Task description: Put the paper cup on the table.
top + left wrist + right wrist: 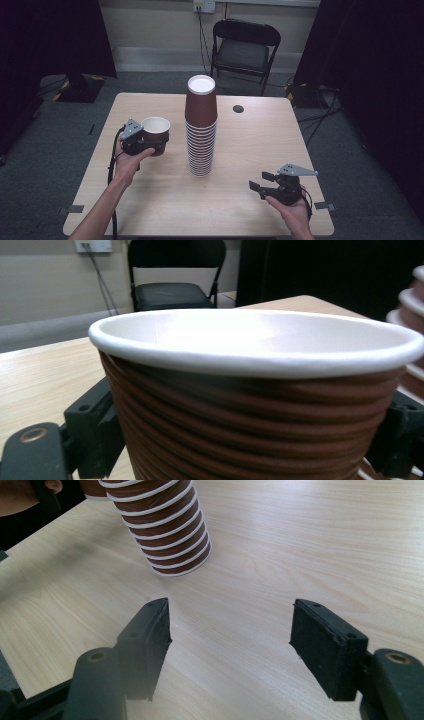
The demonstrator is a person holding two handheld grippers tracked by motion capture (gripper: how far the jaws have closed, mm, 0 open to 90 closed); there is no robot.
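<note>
Nearest the lens in the left gripper view sat a brown ribbed paper cup, upright, its white rim spanning almost the whole width, with a black jaw pressed against each side of its wall. That close view gave the grip itself: both jaws touched the cup and pinched it between them. The high view added the setting, which the close view lacked: the left gripper held the cup over the left part of the wooden table, well apart from the tall stack of cups that stood upside down at the middle of the table. In the left gripper view that stack showed as a few rims at the right edge.

The right gripper view looked down along two black jaws spread wide, bare wood between them and nothing touching either pad; the foot of the stack lay ahead and to the left. From above, the right gripper was held in the person's hand over the near right part of the table, away from the stack. A black folding chair stood beyond the table's far edge.
</note>
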